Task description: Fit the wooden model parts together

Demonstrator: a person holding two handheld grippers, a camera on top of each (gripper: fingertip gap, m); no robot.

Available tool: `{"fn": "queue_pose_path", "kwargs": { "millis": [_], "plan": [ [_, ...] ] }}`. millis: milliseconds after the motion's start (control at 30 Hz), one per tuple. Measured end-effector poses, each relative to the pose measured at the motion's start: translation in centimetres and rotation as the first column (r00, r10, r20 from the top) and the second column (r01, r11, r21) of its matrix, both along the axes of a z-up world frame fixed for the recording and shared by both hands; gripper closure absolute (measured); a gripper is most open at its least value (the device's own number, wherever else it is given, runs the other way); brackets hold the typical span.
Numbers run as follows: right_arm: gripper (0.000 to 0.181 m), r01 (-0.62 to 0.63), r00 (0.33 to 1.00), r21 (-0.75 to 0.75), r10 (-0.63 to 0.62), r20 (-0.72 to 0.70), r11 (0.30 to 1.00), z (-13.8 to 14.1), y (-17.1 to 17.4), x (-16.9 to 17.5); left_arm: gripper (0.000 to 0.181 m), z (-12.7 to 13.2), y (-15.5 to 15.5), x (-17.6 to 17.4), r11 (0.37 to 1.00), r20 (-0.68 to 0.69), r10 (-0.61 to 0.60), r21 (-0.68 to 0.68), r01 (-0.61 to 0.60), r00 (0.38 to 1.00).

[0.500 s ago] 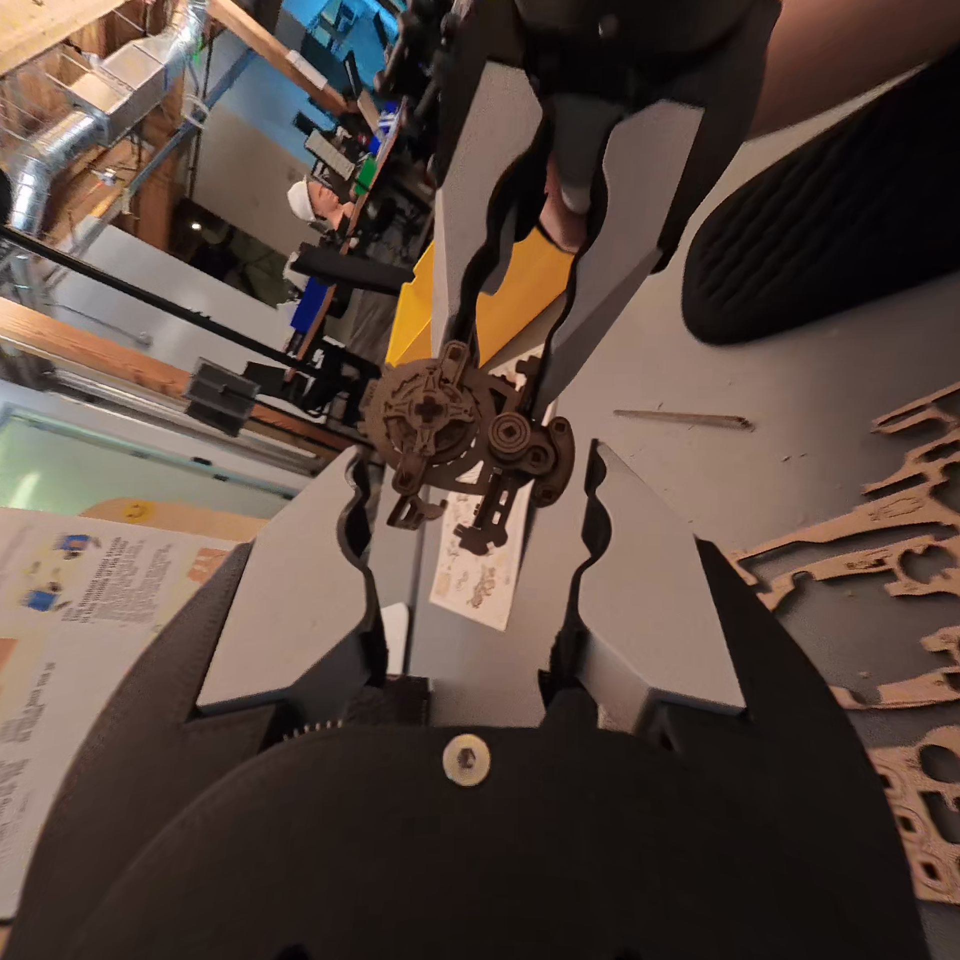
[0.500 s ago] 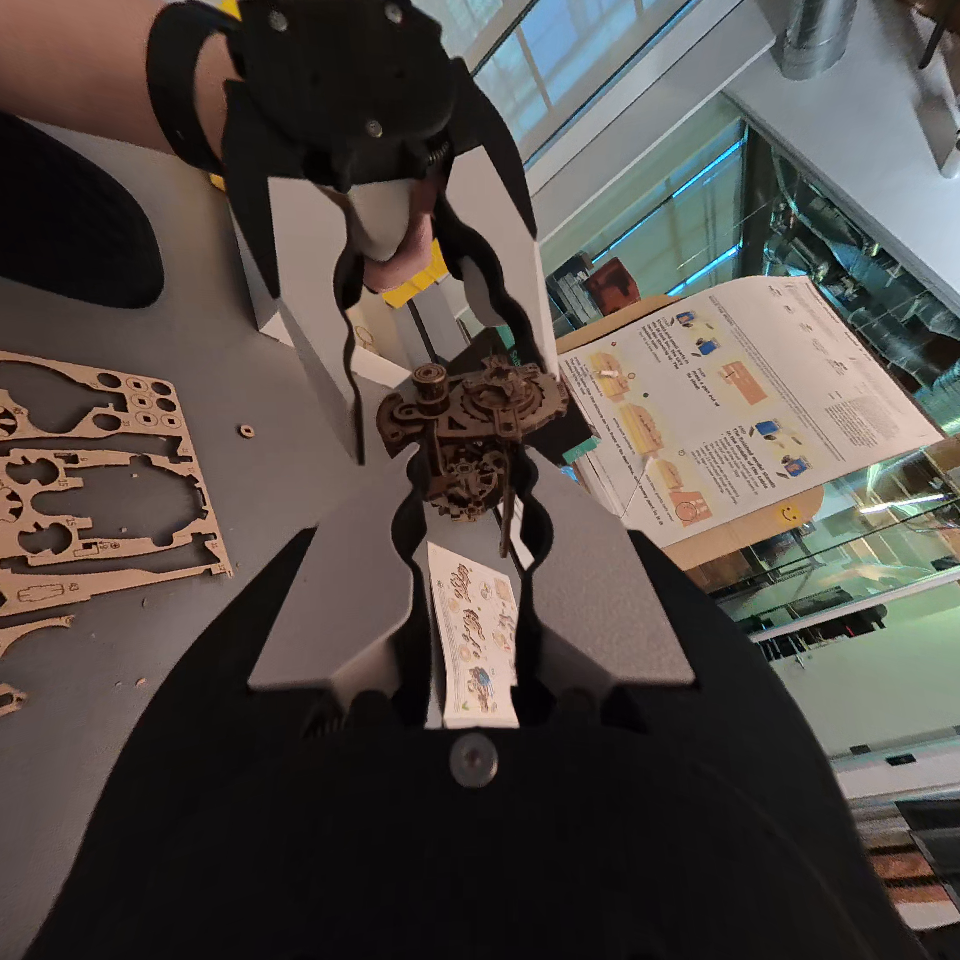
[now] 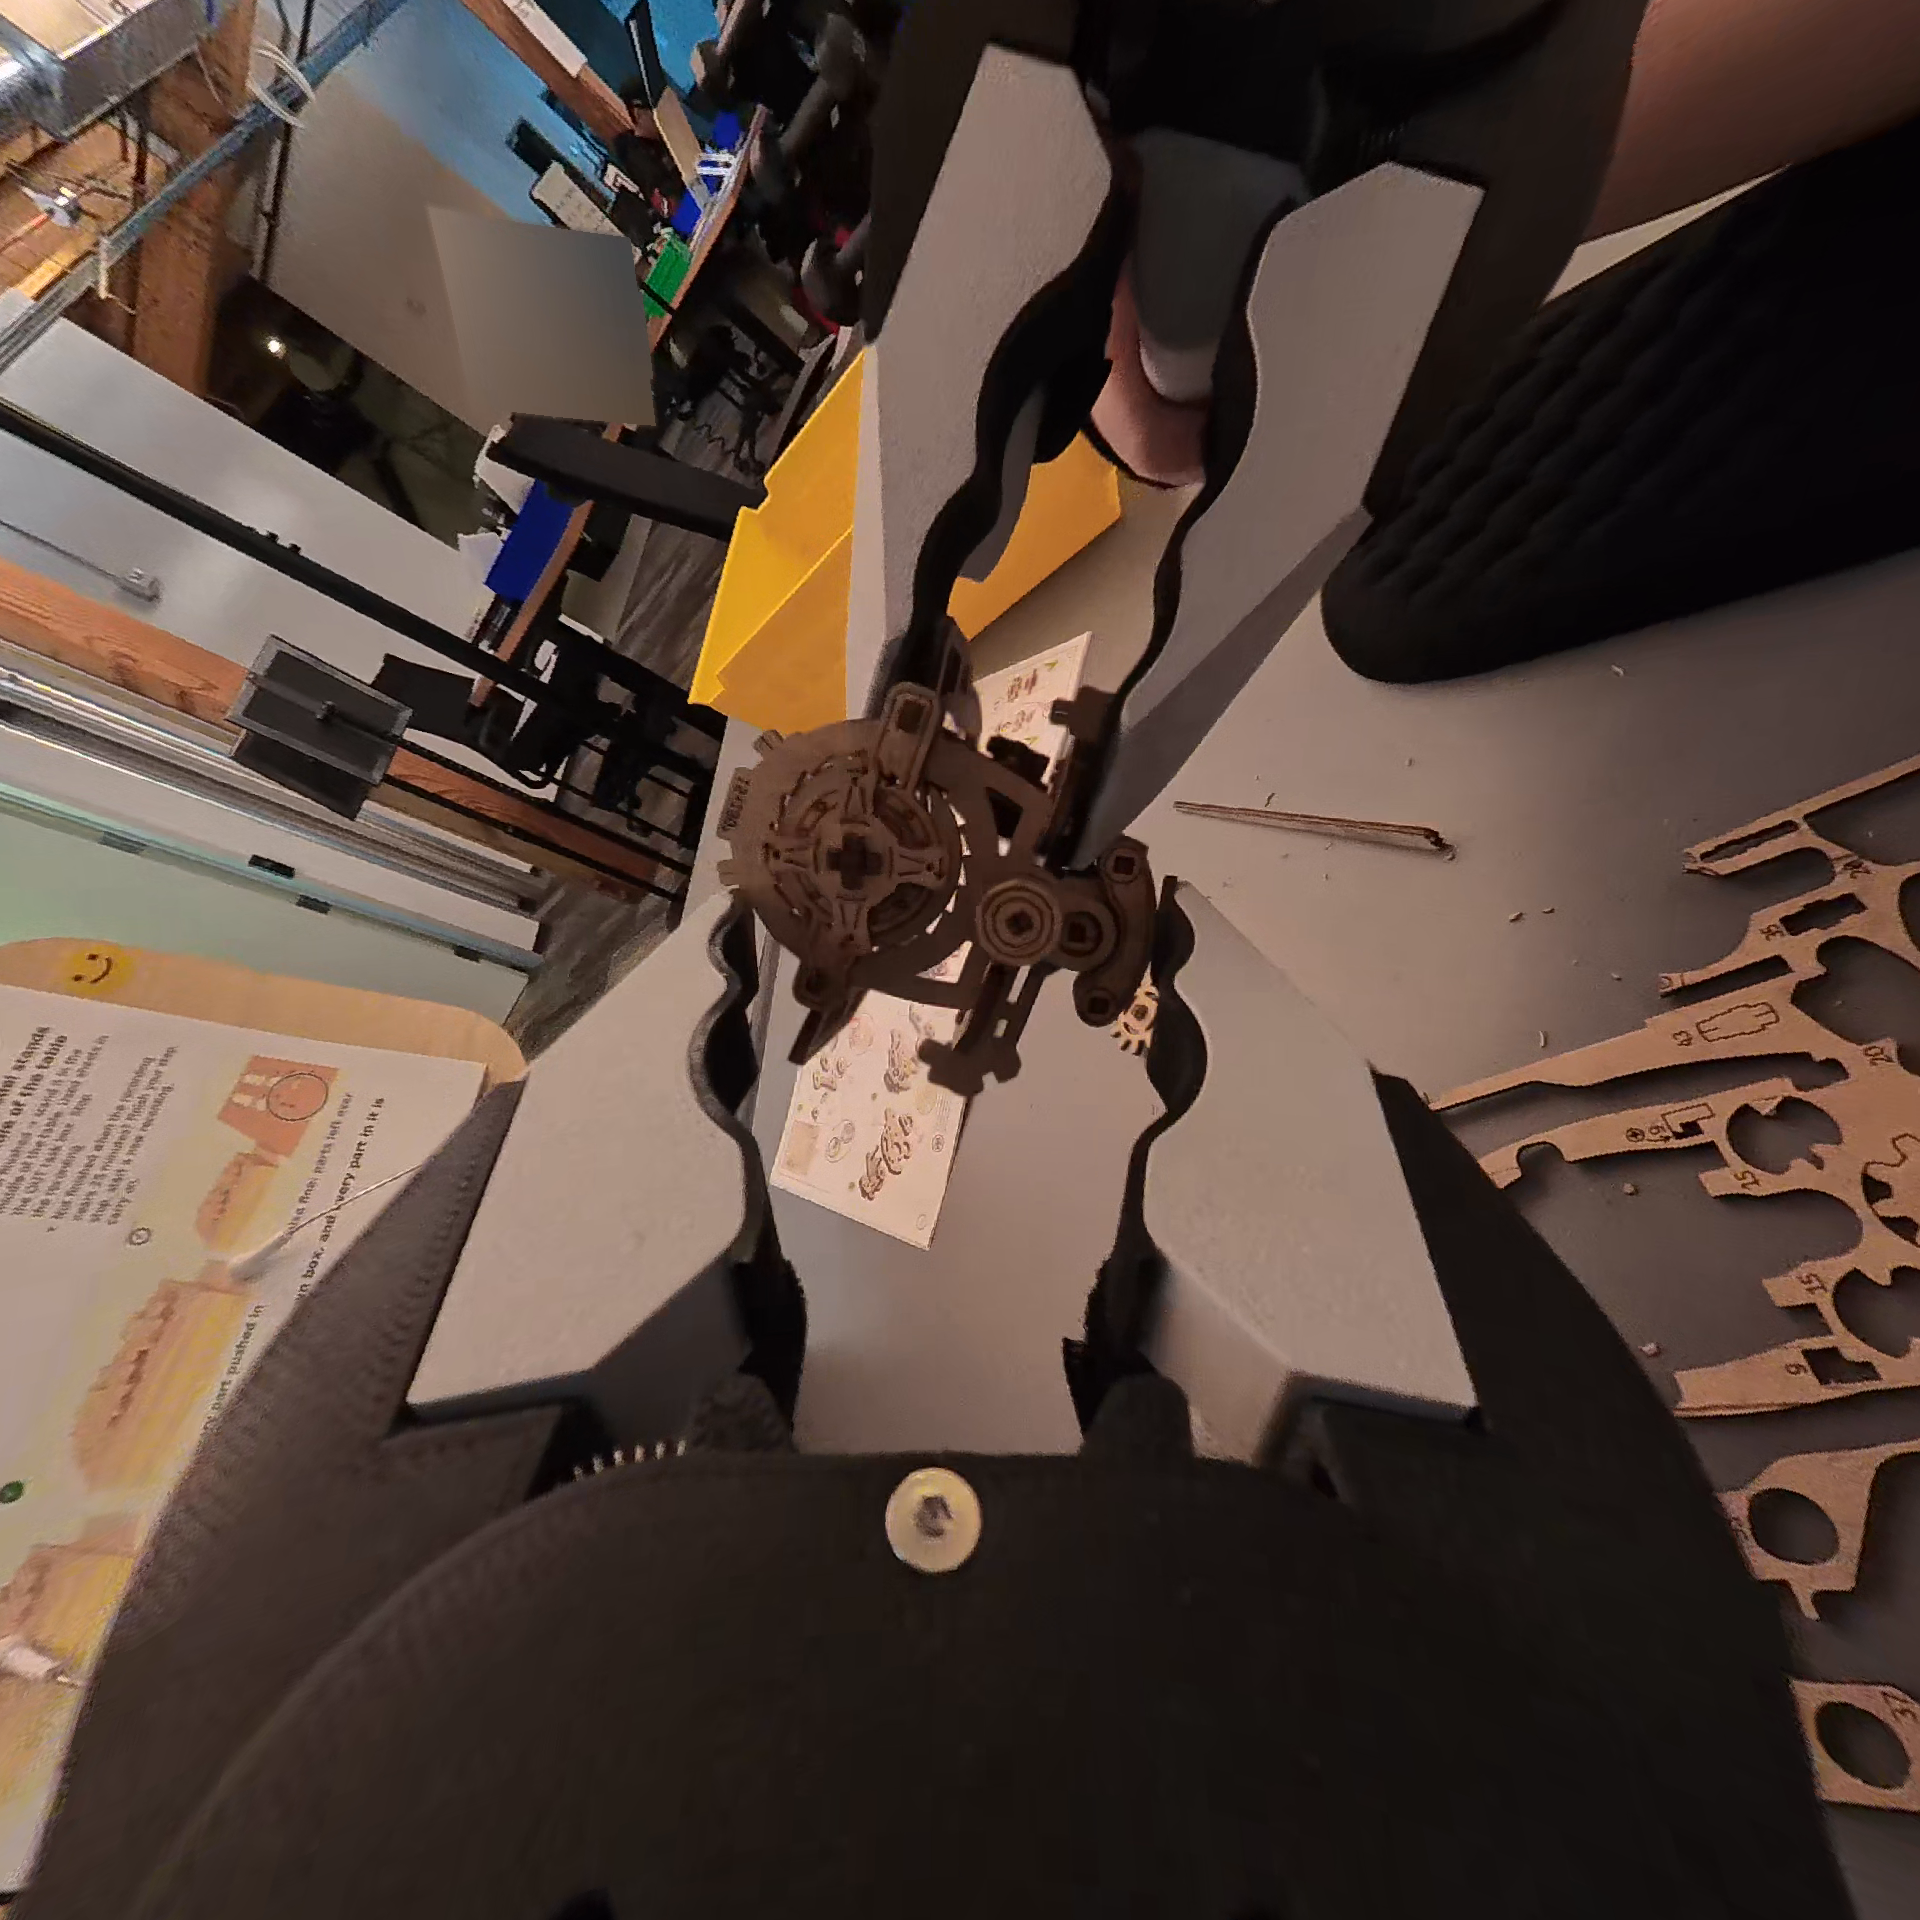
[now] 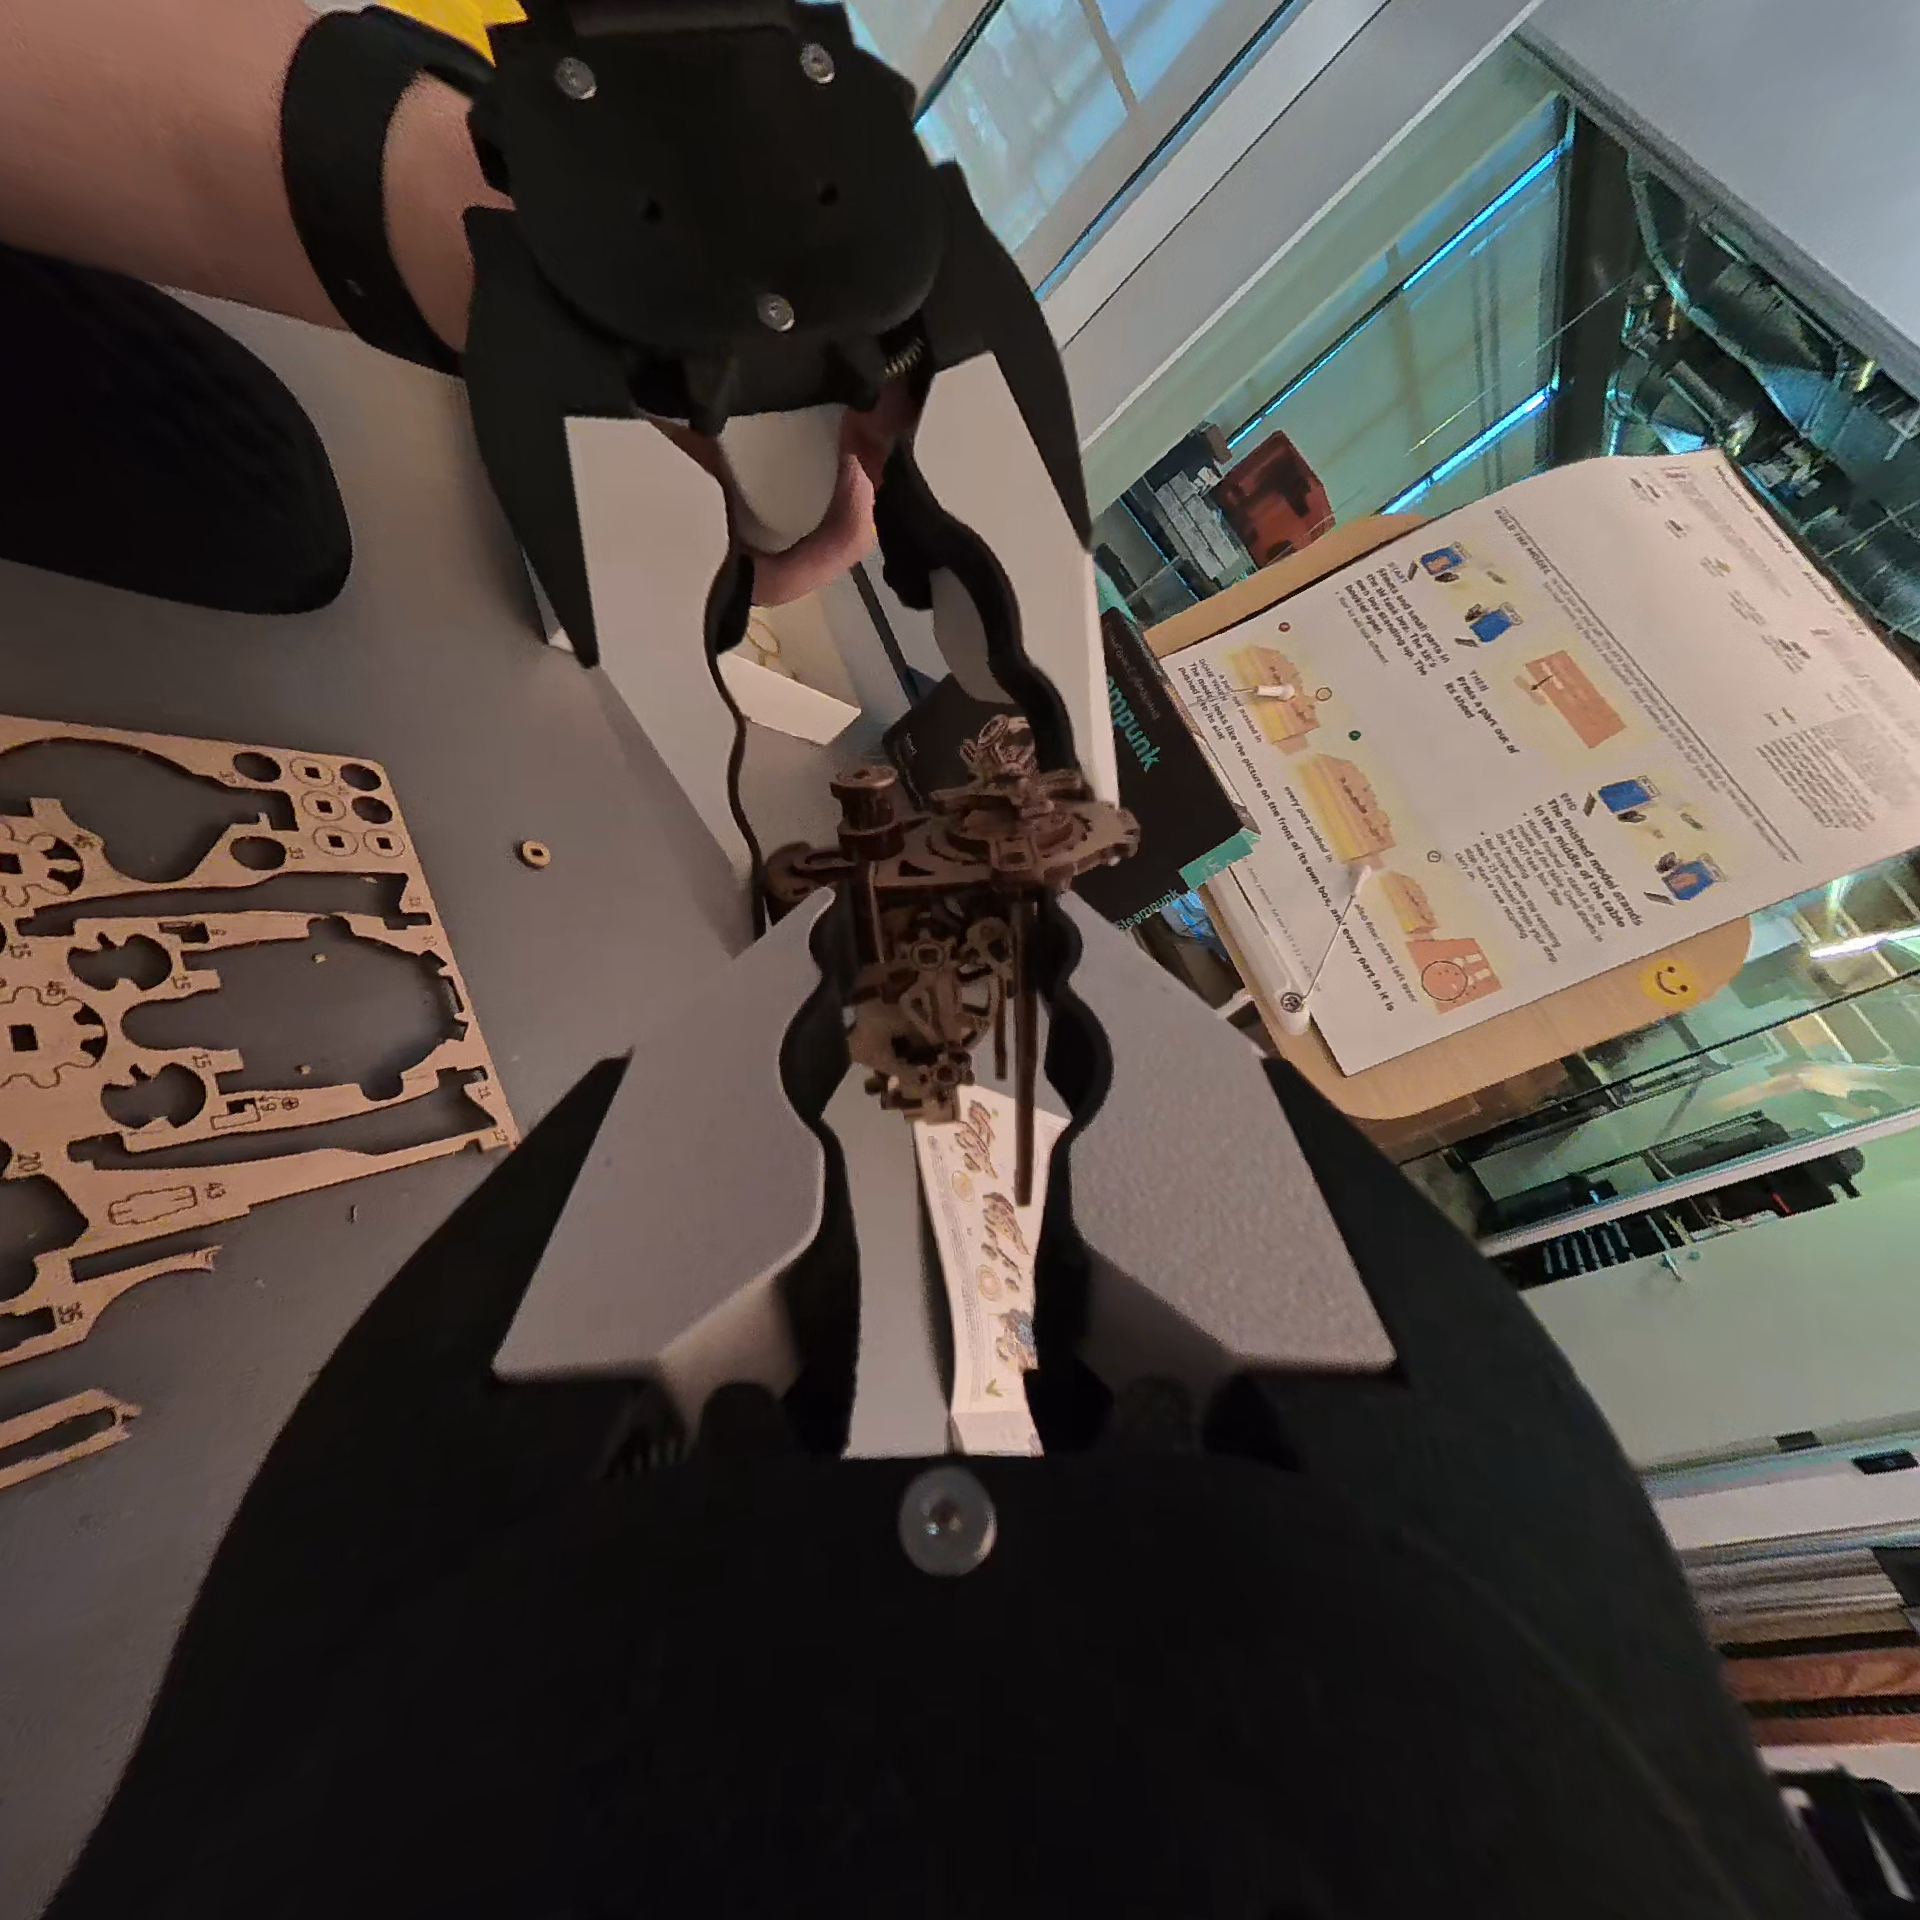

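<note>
A dark brown wooden model (image 3: 862, 862) of gears and a slotted disc hangs in the air above the grey table (image 3: 1455, 675). In the left wrist view my left gripper (image 3: 951, 904) has its fingertips against the model's two sides, the jaws wide. My right gripper (image 3: 1008, 748) reaches in from above and grips the model's far end. In the right wrist view my right gripper (image 4: 940, 935) is shut on the model's lower frame (image 4: 935, 997), and the left gripper (image 4: 925, 831) flanks its top disc.
Punched-out plywood sheets (image 3: 1766, 1143) (image 4: 208, 987) lie beside the model. A small leaflet (image 3: 883, 1143) lies under it. A large instruction sheet (image 4: 1507, 779), a yellow bin (image 3: 800, 582), a black padded cushion (image 3: 1662, 416), a thin stick (image 3: 1309, 826) and a small ring (image 4: 533, 853) are nearby. Less than 4 cm separates the two grippers' tips. The thin stick (image 3: 1309, 826) lies around 15 centimetres away from my left fingertips.
My left gripper's fingers have closed in slightly, and the small gaps beside the model are gone. The model stays held by the right gripper in about the same place.
</note>
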State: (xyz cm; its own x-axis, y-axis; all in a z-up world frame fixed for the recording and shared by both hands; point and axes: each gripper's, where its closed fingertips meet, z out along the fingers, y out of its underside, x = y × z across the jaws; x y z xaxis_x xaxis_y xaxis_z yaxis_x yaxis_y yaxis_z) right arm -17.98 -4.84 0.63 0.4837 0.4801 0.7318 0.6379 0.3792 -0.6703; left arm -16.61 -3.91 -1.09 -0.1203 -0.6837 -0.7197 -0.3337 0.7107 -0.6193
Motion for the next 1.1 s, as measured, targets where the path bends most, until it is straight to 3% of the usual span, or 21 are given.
{"fn": "queue_pose_path", "kwargs": {
  "millis": [733,833,1100],
  "plan": [
    [0.148,-0.038,0.999,-0.062,0.038,-0.002,0.997,-0.35,0.02,0.31,0.106,-0.01,-0.36,0.11,0.999,0.008,-0.018,-0.038,0.018,1.0],
    [0.139,-0.023,1.0,-0.05,0.023,-0.019,0.998,0.09,0.17,0.54,0.107,0.23,-0.46,0.09,1.0,0.021,-0.023,-0.012,0.024,1.0],
    [0.149,-0.068,0.998,-0.105,0.066,-0.023,0.992,-0.45,-0.17,0.38,0.107,0.34,-0.7,0.13,0.999,0.026,-0.032,0.021,0.032,0.999]
  ]
}}
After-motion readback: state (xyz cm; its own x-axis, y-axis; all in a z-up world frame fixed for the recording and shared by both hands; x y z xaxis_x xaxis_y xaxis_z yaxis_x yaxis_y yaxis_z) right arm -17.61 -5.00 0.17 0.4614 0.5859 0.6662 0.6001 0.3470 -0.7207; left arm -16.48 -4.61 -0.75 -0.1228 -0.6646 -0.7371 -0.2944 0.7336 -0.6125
